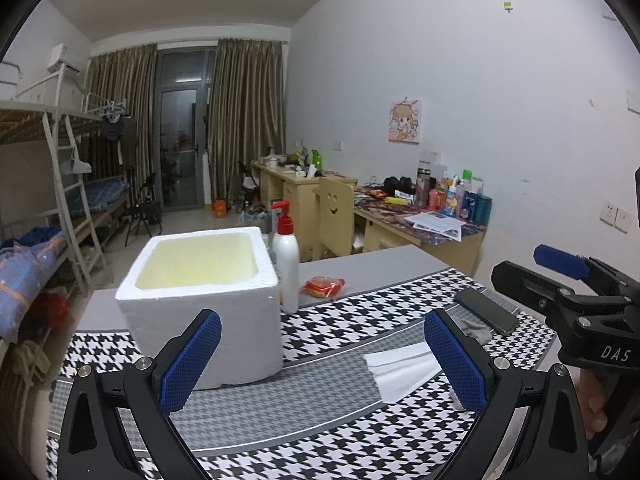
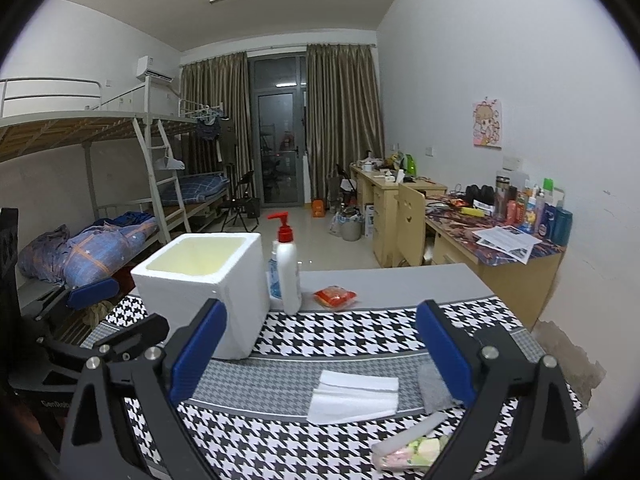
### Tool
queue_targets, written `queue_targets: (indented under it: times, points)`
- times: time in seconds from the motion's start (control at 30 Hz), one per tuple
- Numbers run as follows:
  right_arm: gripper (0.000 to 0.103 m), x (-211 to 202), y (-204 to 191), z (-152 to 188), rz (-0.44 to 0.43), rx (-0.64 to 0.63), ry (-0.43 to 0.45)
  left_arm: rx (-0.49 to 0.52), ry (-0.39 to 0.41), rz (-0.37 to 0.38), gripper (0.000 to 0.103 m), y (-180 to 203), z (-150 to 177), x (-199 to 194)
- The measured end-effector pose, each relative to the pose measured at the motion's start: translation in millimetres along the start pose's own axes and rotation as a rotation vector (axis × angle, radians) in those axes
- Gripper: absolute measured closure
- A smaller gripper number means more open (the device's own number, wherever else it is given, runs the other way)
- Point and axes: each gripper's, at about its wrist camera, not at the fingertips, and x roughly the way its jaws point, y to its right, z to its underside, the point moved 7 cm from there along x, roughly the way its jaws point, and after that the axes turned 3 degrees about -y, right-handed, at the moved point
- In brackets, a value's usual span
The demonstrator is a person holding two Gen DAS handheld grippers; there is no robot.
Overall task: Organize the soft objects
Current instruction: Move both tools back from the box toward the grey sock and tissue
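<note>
So both hand-held grippers are just hovering above the desk (image 2: 400,280) with nothing in them. The left hand-held gripper (image 1: 322,360) has its blue pads spread wide apart, and the right hand-held gripper (image 2: 320,354) is spread wide too, jaws empty. The desk is covered by a black-and-white houndstooth mat (image 2: 340,344) with a grey band running across it. The soft stuff is all sitting on the near right part of the mat: a folded white cloth (image 2: 354,396) lies flat on the grey band, a small grey cloth (image 2: 434,390) sits just right of it, partly hidden behind the right gripper's pad, and nearer still there's a clear packet (image 2: 412,446) with pale green and pink bits inside, hard to say what exactly. On the left of the mat stands an open white foam box (image 2: 212,284), upright, and nothing shows inside it from these angles. Just right of the box is a white pump bottle (image 2: 288,272) with a red top, with a smaller blue-labelled bottle tucked between the two. A red snack packet (image 2: 335,297) lies on the bare grey desk further back. In the left wrist view a dark phone (image 1: 486,311) rests on the mat's far right, touching the grey cloth.
</note>
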Motion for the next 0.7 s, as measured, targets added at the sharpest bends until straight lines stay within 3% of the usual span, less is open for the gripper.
queue_targets:
  times: [0.7]
  points:
    - [0.005,-3.4,46.4,27.4,0.051,0.046,-0.04,-0.01,-0.041,0.051,0.001,41.6,23.1,37.6]
